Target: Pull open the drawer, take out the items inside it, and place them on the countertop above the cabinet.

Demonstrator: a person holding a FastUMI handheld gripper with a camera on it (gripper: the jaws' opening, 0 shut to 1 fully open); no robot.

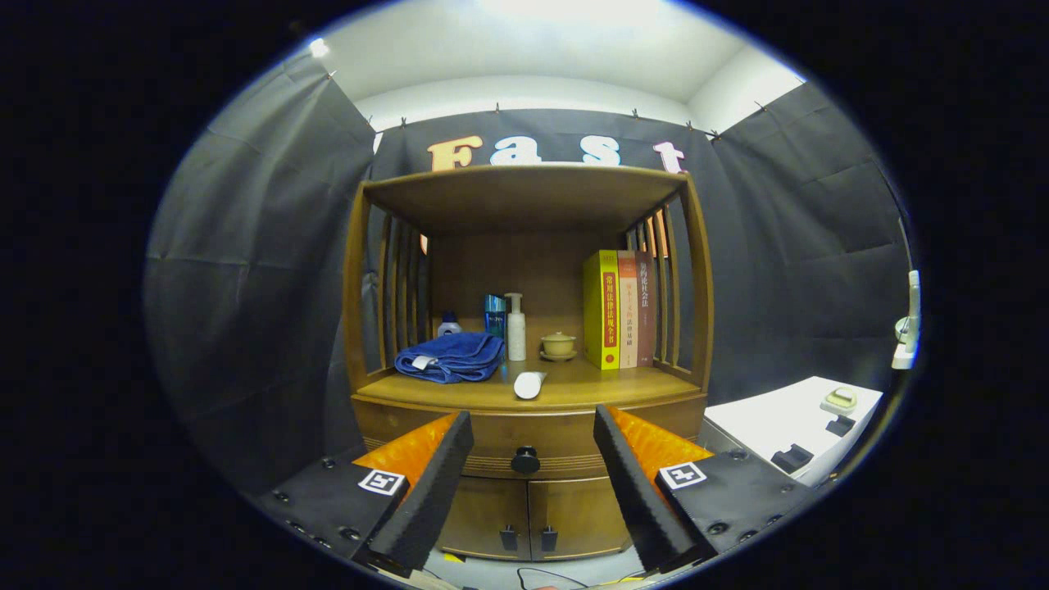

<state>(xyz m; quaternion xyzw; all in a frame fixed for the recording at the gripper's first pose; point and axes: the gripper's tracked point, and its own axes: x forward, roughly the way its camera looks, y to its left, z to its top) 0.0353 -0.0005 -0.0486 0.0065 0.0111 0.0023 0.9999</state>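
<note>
I hold the gripper (pixel 533 459) wide apart, facing the shut drawer (pixel 524 438); its knob (pixel 525 460) sits between my fingers, beyond them.

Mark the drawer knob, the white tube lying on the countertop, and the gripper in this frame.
drawer knob (pixel 525 460), gripper view, on the round knob's front face.
white tube (pixel 529 384), gripper view, on its near round end.
gripper (pixel 533 447), gripper view, midway between its open fingertips, just short of the knob.
</note>
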